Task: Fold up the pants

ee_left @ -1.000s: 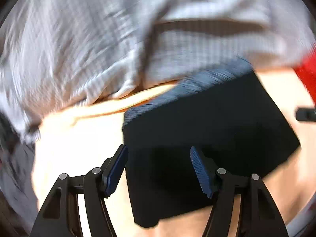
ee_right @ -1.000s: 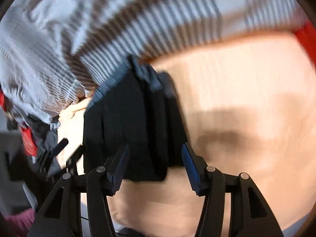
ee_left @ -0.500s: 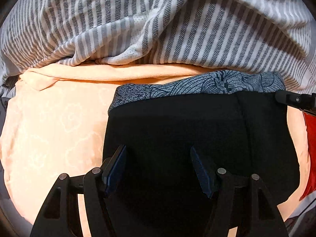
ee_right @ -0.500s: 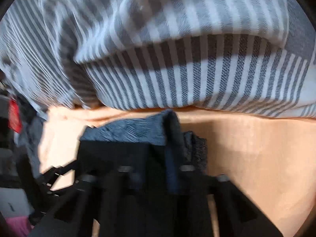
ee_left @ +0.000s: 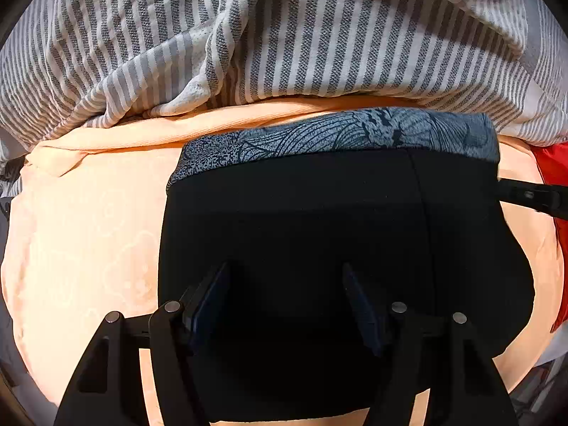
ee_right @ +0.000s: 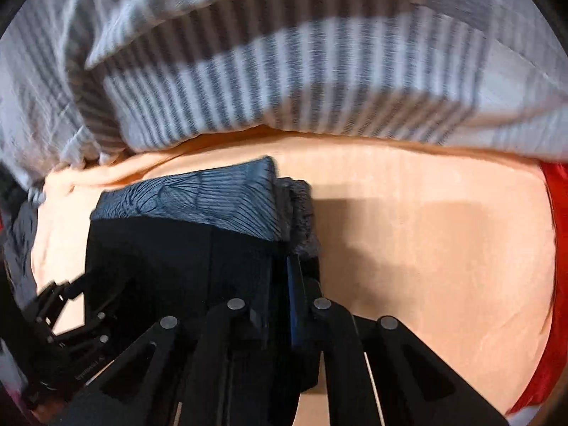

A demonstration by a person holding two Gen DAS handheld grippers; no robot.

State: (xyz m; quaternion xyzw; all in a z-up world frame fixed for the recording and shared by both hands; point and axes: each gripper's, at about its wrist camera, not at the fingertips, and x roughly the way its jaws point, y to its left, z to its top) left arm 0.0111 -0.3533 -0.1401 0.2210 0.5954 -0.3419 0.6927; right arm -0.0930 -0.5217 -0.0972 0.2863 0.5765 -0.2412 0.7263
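Black fabric fills the middle of both views: the folded pants (ee_left: pixel 319 234), black with a blue-grey patterned waistband (ee_left: pixel 355 131) along their far edge, lie flat on a peach-coloured sheet (ee_left: pixel 88 248). Beyond them a grey-and-white striped blanket (ee_left: pixel 284 35) is bunched up, its lower edge resting on the sheet just past the waistband. Something red (ee_left: pixel 553 167) shows at the right edge of the sheet. The left tool (ee_left: pixel 285 301) hangs over the near part of the pants with its two fingers spread wide apart and nothing between them. The right tool (ee_right: pixel 280 291) is at the right-hand side of the folded stack, where the layered edges of the cloth show; its fingers are drawn close together with the black cloth of the pants pinched between them. From the left wrist view, part of the right tool appears as a dark bar touching the right edge of the pants, beside the waistband.
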